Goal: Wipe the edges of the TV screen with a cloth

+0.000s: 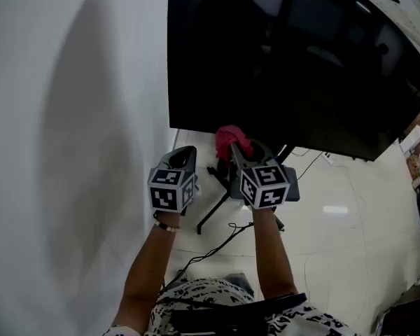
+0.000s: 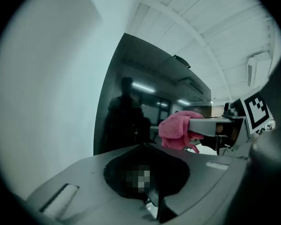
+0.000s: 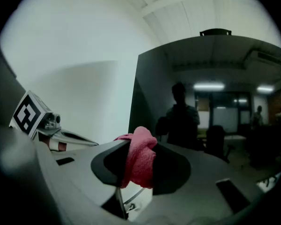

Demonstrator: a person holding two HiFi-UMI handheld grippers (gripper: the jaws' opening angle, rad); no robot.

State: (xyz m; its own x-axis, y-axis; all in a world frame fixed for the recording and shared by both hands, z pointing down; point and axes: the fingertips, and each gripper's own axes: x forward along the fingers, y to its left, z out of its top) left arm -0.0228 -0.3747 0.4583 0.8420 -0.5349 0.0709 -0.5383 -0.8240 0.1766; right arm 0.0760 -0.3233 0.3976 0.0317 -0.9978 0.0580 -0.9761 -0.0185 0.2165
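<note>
**A:** Head view first. Where's the cloth?

**B:** Your right gripper point(image 1: 241, 148) has the pink cloth point(image 1: 231, 140) bunched at its tip. It sits right at the bottom edge of the TV screen point(image 1: 294, 61), near the lower-left corner. I can't tell whether it touches. Your left gripper point(image 1: 185, 150) sits close at the right one's 9 o'clock, beside the white wall point(image 1: 70, 117).

**A:** And the left gripper view?

**B:** Your left jaws are together with nothing between them. The cloth point(image 2: 174, 129) shows at 2 o'clock from them, pinched in the right gripper point(image 2: 210, 124). The dark screen point(image 2: 131, 107) stands behind.

**A:** Right gripper view?

**B:** Your right jaws are clamped on the cloth point(image 3: 139, 158), which bulges out over their tips. The screen point(image 3: 210, 93) fills the 1 to 3 o'clock side, and the left gripper point(image 3: 91, 142) lies at 9 o'clock.
</note>
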